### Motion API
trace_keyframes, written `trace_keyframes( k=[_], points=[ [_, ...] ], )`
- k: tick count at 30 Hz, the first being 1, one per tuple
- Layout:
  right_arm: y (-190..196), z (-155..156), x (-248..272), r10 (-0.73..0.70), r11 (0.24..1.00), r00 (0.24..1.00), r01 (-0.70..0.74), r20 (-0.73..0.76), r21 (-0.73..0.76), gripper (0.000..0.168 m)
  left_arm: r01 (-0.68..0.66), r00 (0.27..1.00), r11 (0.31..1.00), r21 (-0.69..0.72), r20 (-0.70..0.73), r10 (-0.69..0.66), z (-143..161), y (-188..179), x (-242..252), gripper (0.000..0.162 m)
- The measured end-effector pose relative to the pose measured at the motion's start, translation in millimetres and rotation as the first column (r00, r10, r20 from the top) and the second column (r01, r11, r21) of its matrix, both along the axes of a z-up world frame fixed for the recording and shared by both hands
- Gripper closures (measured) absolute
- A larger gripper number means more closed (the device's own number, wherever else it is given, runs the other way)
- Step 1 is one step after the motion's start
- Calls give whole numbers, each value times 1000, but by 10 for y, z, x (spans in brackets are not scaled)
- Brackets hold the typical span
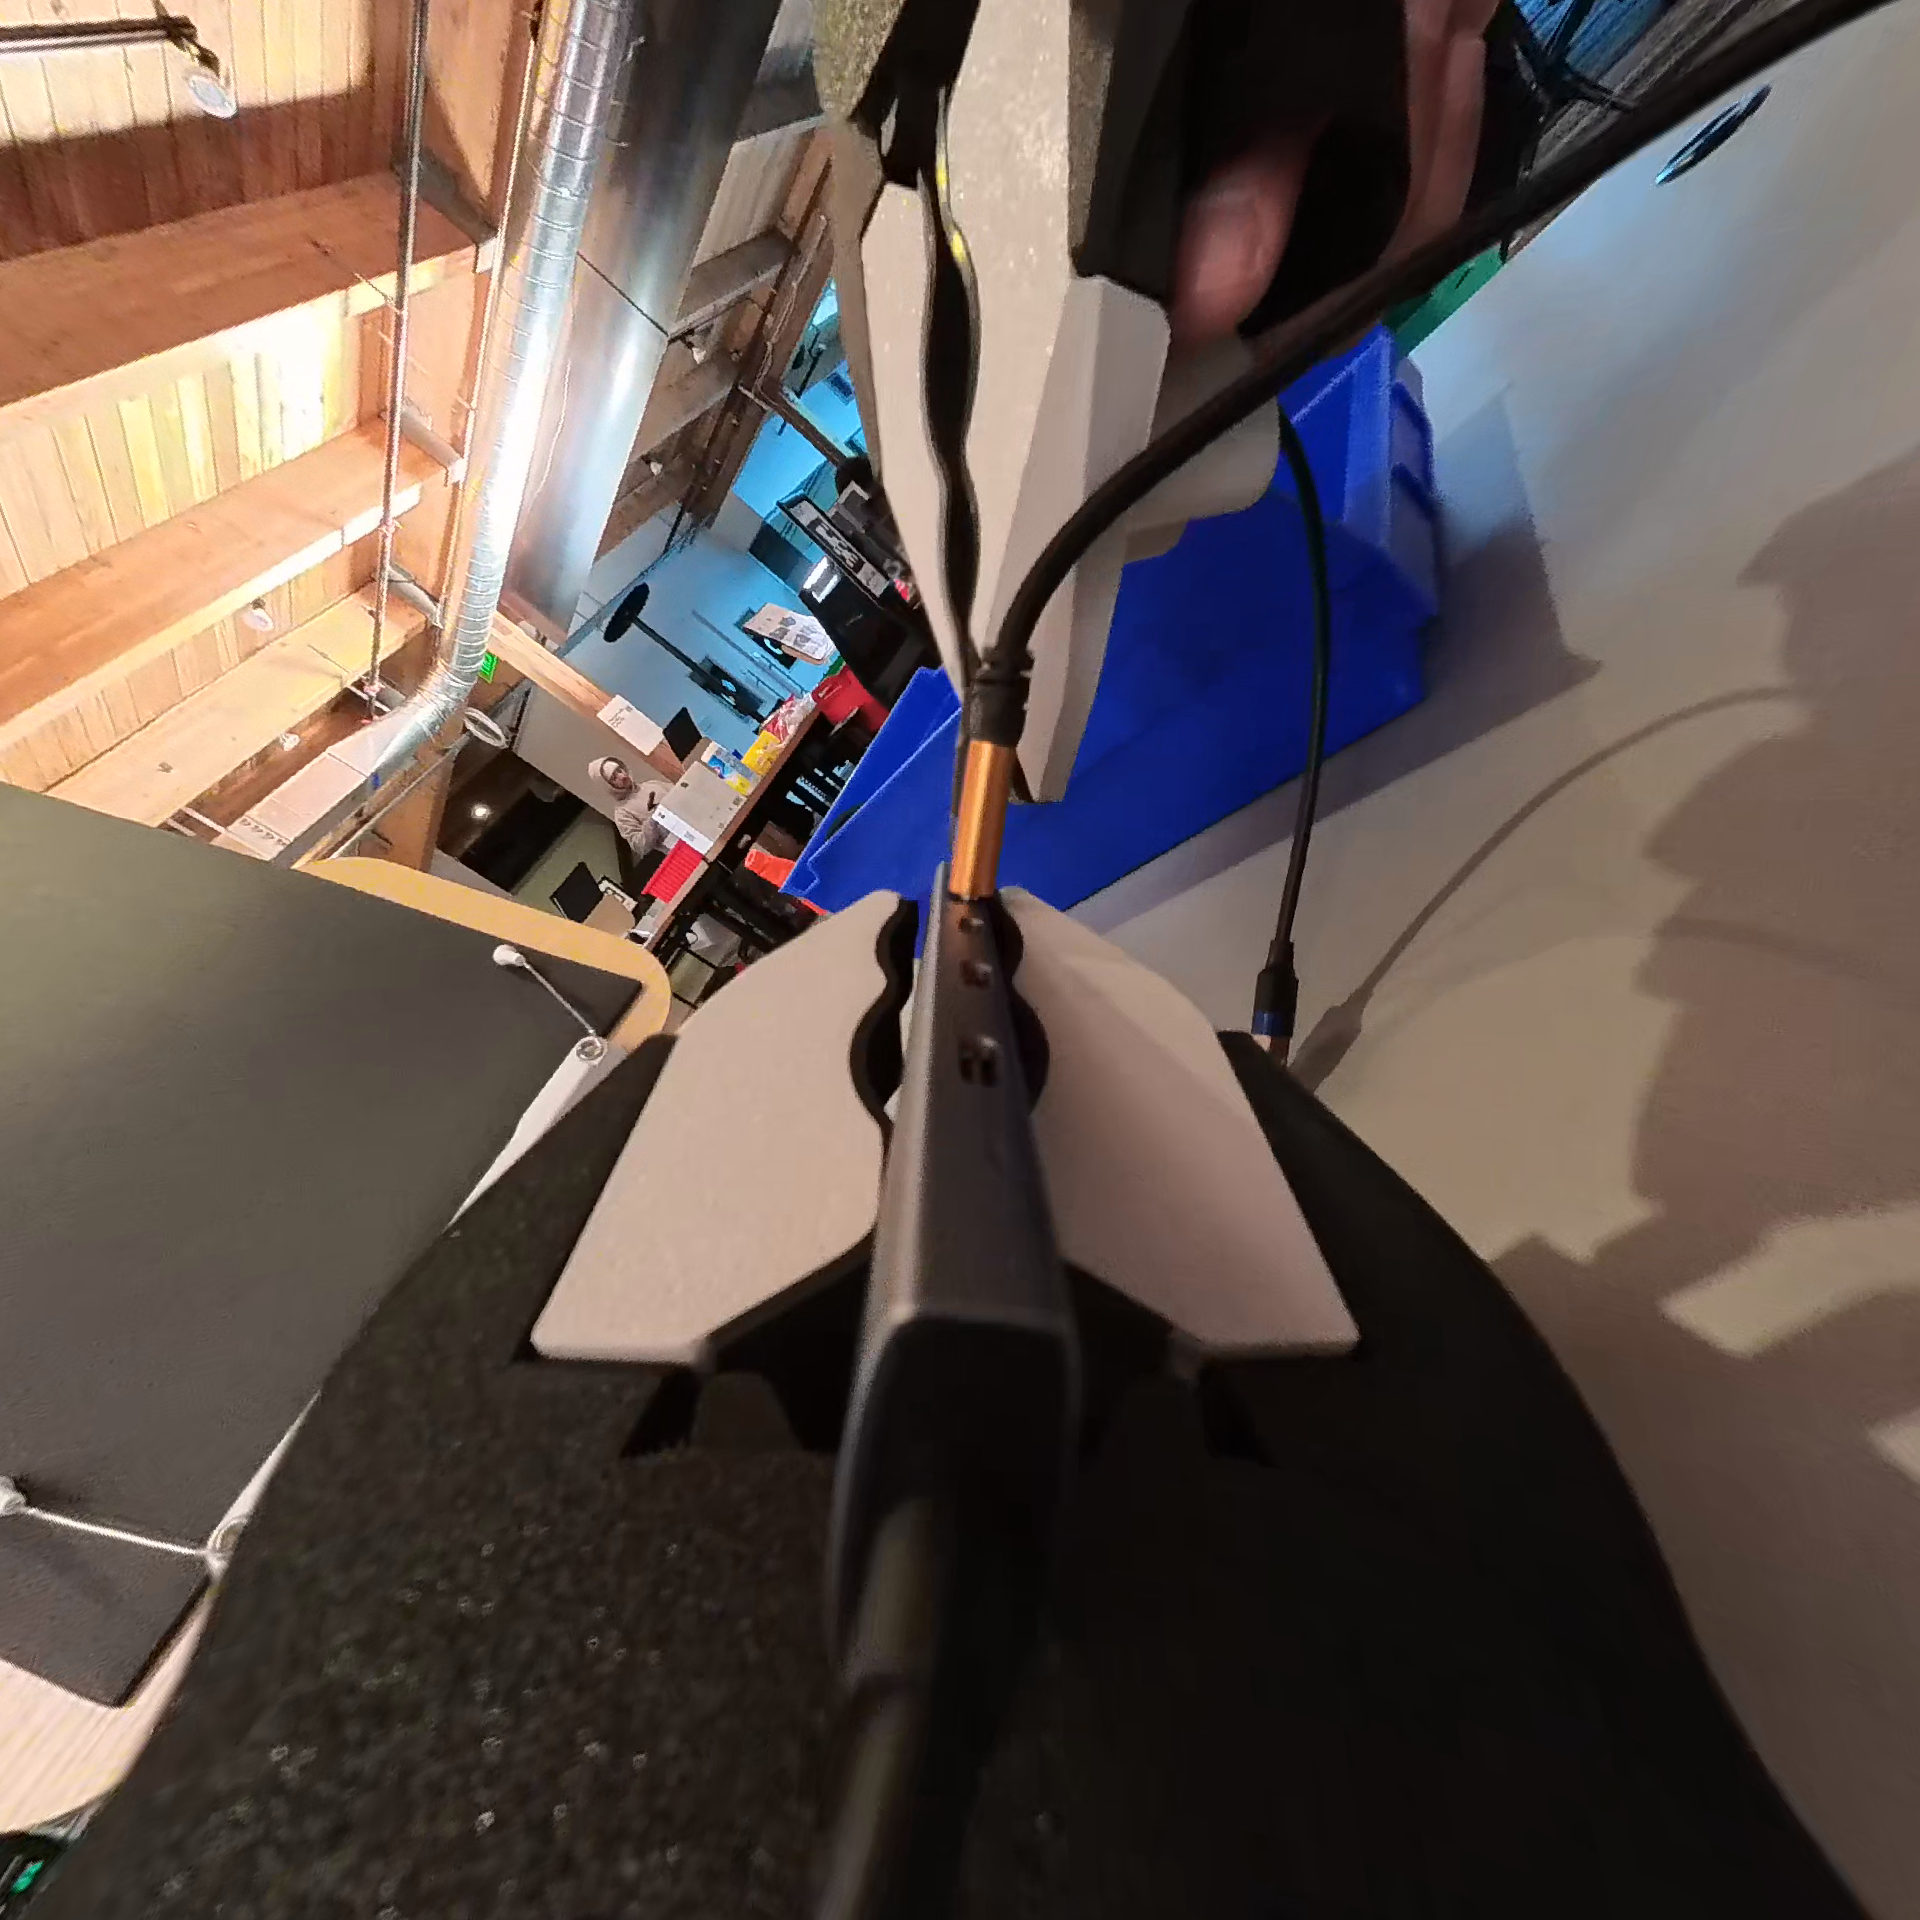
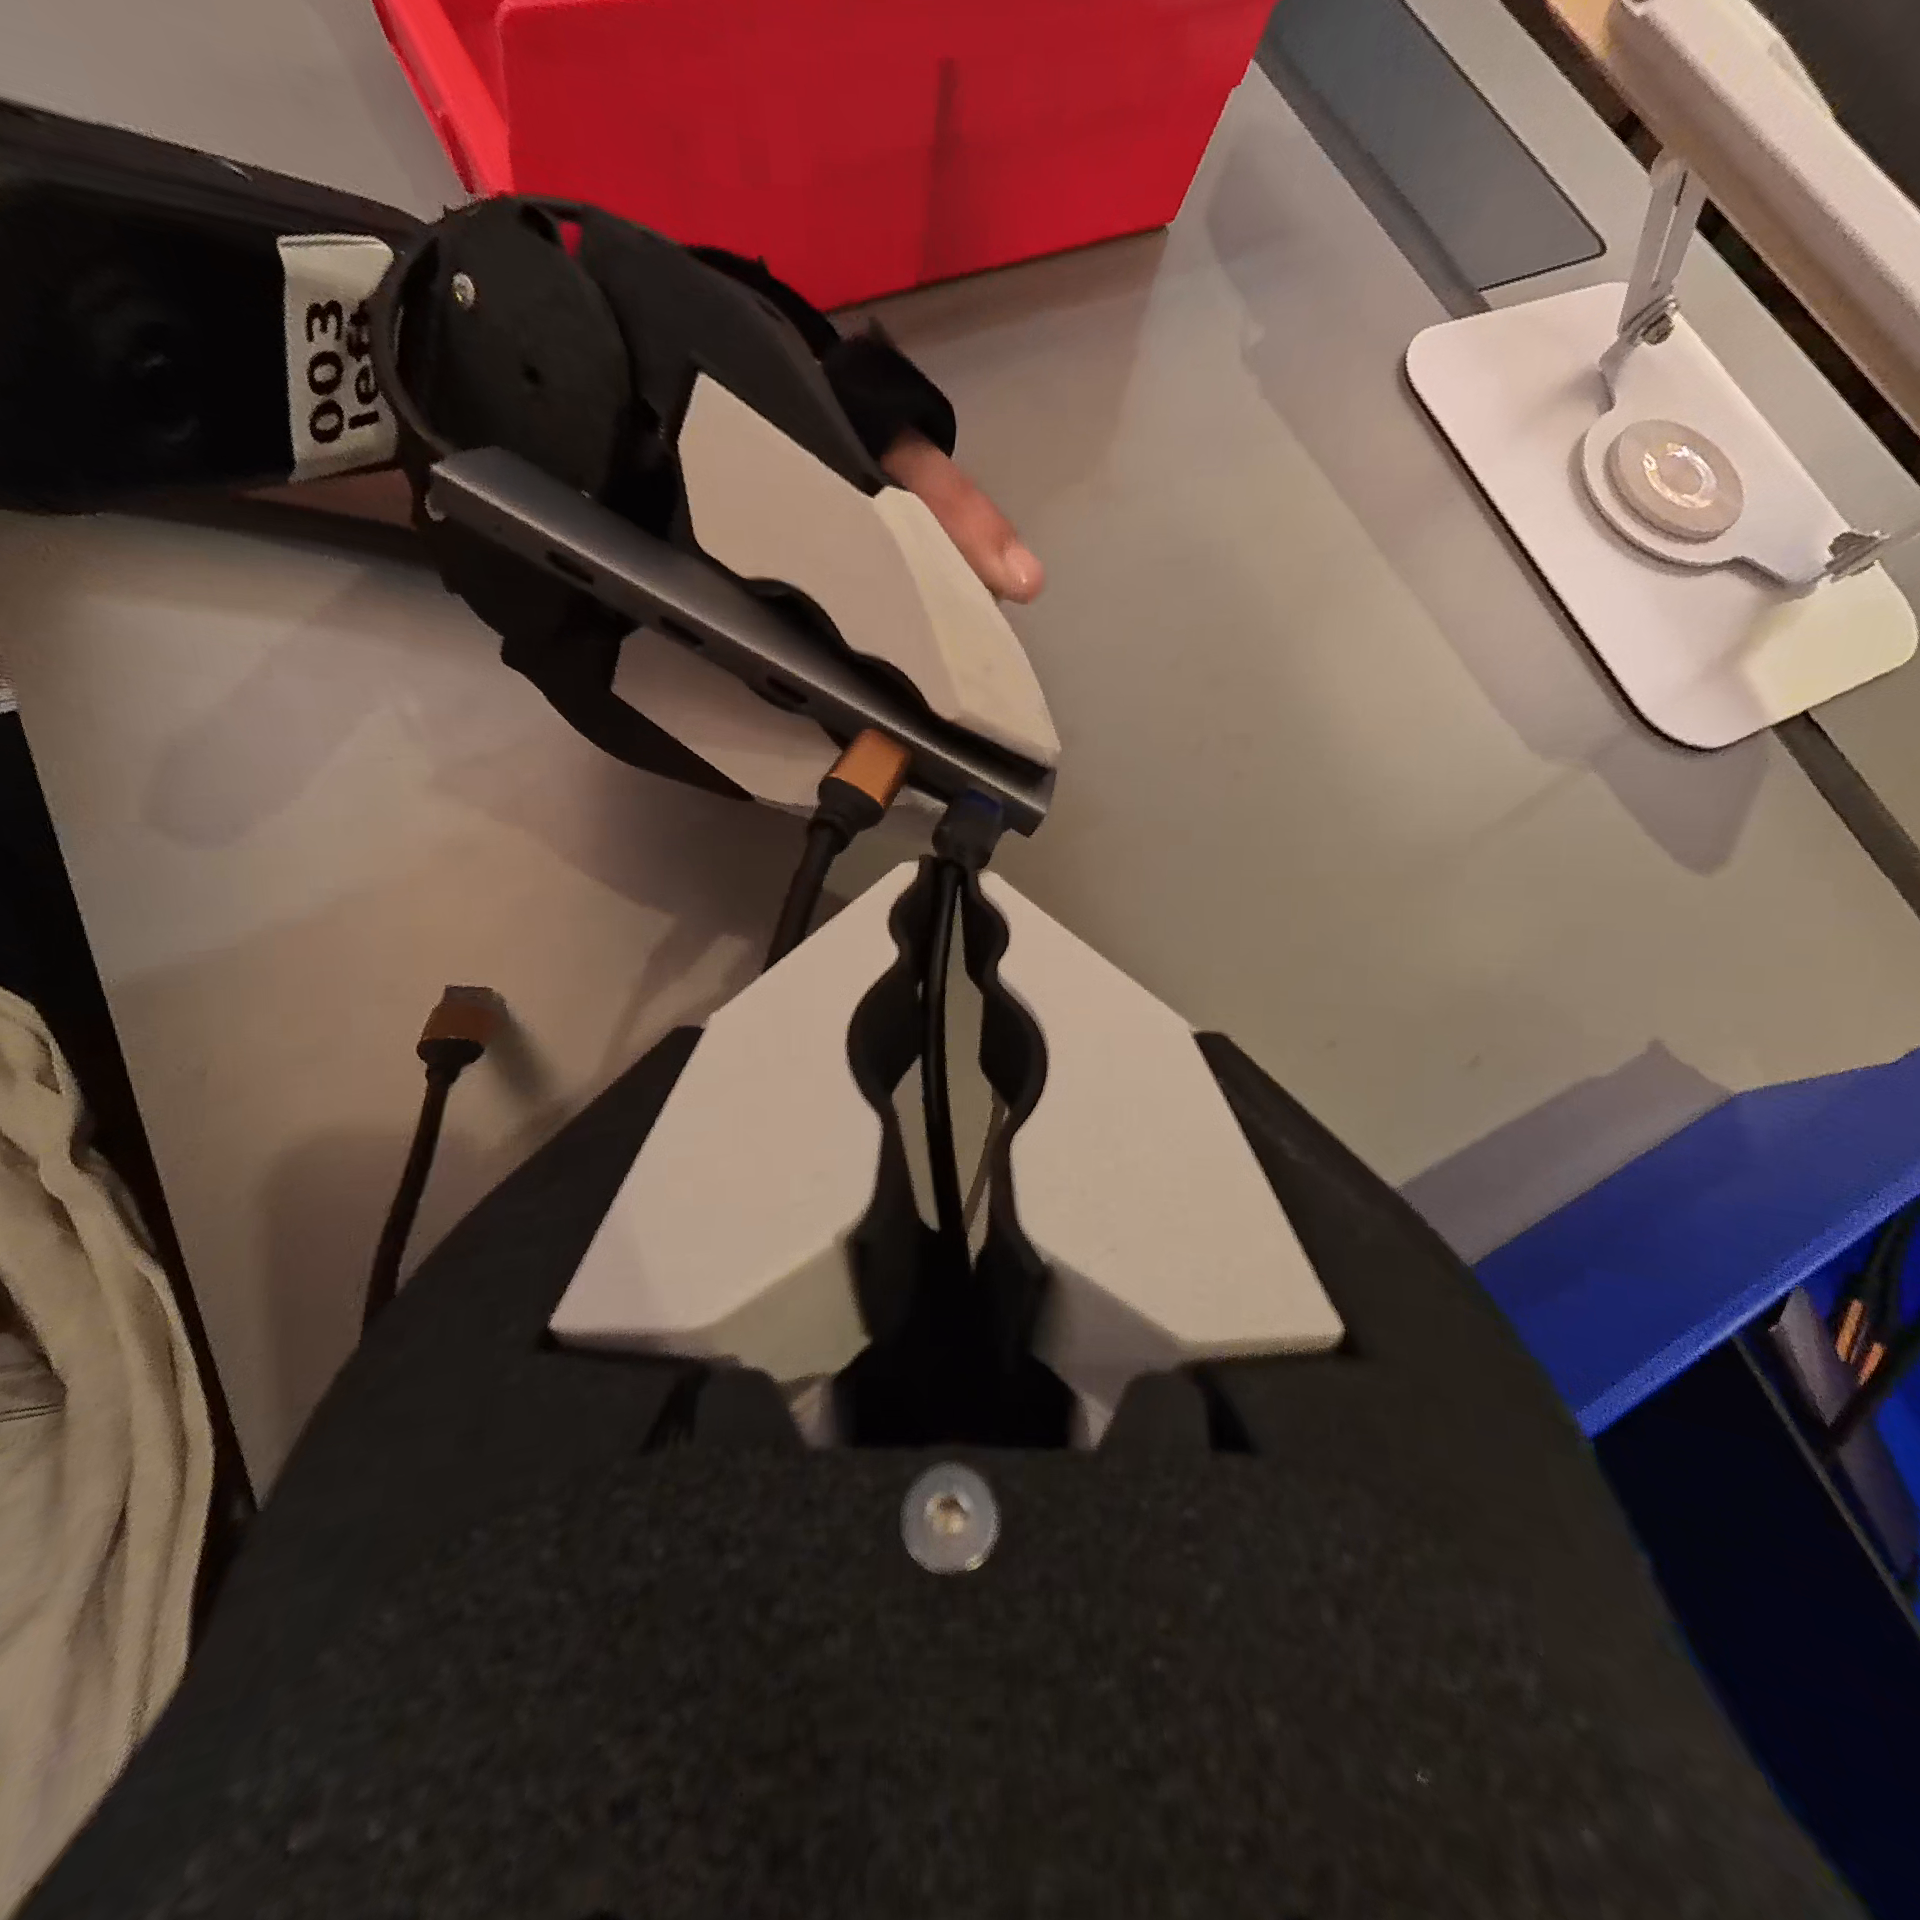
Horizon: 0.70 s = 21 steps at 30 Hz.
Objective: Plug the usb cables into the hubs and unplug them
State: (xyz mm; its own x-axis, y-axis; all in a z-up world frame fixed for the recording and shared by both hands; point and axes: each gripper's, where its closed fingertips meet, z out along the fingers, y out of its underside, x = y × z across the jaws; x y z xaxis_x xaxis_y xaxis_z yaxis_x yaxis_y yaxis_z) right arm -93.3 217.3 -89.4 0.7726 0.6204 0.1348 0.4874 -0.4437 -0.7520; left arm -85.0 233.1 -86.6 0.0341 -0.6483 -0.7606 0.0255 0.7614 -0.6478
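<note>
1. up close, the left gripper (image 1: 951,904) is clenched on a slim grey hub (image 2: 727,623), whose body runs back between the pale fingers (image 1: 769,1143) toward the camera.
2. an orange-collared plug (image 2: 868,774) sits in the hub's end, its black cable curving off toward 1 o'clock in the left wrist view.
3. the right gripper (image 2: 940,883) is clenched on a thin black cable (image 2: 940,1039); its blue-tipped plug (image 2: 966,821) sits at the hub's end, just beside the orange one. i cannot tell whether it is seated.
4. a loose brown-collared plug (image 2: 462,1023) lies on the grey table (image 2: 1299,831) at 9 o'clock of the right gripper.
5. a red bin (image 2: 883,135) stands at 12 o'clock, a blue bin (image 2: 1714,1195) at 3 o'clock, and a white stand base (image 2: 1507,436) at 2 o'clock.
</note>
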Motion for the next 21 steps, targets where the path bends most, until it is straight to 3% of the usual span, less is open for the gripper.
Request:
trace_keyframes(
  k=[21],
  points=[
    [77, 143, 23, -155, 984, 967, 168, -200, 50, 160, -54, 998, 998, 34, -13, 55, 23, 42, -2, 152]
  ],
)
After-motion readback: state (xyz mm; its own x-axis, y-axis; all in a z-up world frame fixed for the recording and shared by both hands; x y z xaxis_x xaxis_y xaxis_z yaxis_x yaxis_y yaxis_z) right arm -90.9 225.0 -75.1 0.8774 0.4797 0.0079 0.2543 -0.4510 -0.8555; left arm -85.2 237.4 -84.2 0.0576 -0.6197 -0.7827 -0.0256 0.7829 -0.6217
